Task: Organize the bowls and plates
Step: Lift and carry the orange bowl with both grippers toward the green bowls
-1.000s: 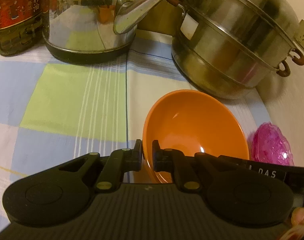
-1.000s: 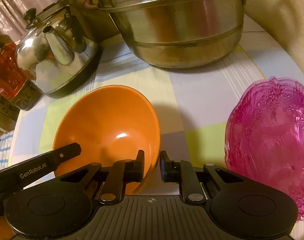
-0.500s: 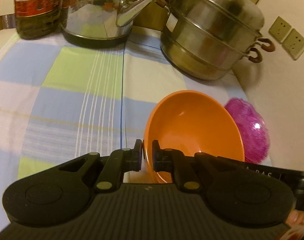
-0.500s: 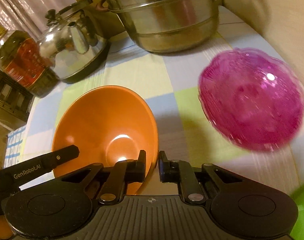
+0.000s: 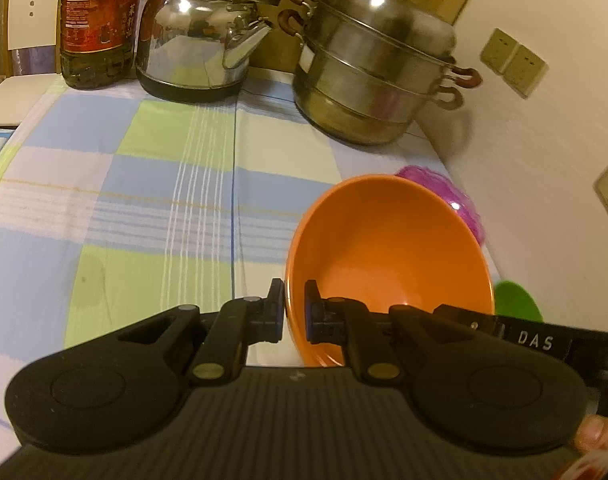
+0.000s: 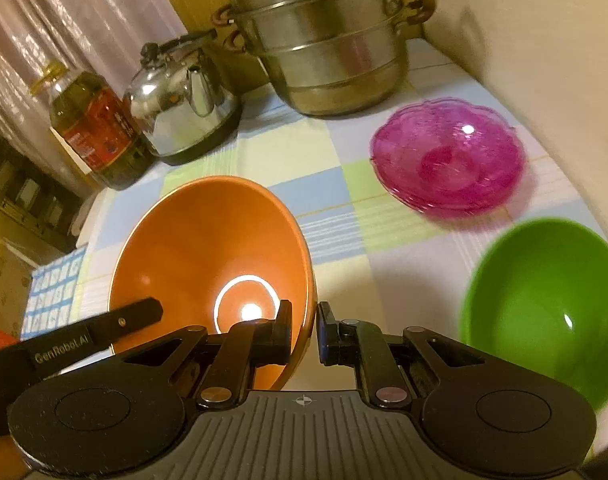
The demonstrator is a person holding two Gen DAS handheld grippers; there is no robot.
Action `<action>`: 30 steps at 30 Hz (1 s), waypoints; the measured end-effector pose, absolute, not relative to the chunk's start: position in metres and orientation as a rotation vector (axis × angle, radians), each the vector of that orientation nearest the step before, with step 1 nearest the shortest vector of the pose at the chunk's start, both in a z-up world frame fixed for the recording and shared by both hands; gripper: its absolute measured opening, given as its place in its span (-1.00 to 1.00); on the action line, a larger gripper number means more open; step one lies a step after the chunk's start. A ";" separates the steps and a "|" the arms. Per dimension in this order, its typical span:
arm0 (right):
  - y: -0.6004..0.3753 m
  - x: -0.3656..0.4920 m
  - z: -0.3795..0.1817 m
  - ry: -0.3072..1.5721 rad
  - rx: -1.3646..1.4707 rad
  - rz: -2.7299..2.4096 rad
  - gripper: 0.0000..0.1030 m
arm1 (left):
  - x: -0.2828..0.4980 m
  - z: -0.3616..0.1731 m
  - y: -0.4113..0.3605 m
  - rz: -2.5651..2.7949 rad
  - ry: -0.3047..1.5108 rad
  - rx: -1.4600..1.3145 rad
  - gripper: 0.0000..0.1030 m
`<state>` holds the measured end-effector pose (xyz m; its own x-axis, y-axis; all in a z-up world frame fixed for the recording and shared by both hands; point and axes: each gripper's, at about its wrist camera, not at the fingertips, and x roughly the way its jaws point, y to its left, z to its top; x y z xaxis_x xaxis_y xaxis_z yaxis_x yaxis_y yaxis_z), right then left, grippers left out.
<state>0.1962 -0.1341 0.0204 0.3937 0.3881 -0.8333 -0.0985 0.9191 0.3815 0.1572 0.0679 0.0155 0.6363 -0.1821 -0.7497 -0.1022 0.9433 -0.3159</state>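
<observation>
Both grippers hold one orange bowl by its rim, lifted above the checked tablecloth. My left gripper is shut on the bowl's left rim. My right gripper is shut on the right rim of the same orange bowl. A pink glass bowl sits on the cloth to the right, and part of it shows behind the orange bowl in the left wrist view. A green bowl sits nearer, at the right edge, with a sliver of it in the left wrist view.
A steel steamer pot, a steel kettle and an oil bottle stand along the back of the table. A wall with sockets runs along the right. The checked cloth lies bare to the left.
Both grippers have drawn back and up with the orange bowl. The pots now look farther away, and the green bowl has come into view at the right.
</observation>
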 end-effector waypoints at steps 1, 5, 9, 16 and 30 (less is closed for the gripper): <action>-0.137 0.189 0.025 1.121 0.288 0.310 -0.76 | 0.150 0.017 0.065 -0.054 0.882 -0.347 -0.84; -0.150 0.162 0.040 1.099 0.284 0.293 -0.76 | 0.124 0.023 0.055 -0.089 0.882 -0.354 -0.84; -0.165 0.135 0.051 1.084 0.289 0.268 -0.76 | 0.101 0.029 0.039 -0.113 0.878 -0.329 -0.84; -0.201 0.103 0.066 1.070 0.319 0.212 -0.76 | 0.082 0.041 0.004 -0.187 0.874 -0.298 -0.84; -0.287 0.091 0.093 0.997 0.387 0.059 -0.77 | 0.097 0.057 -0.082 -0.344 0.868 -0.245 -0.84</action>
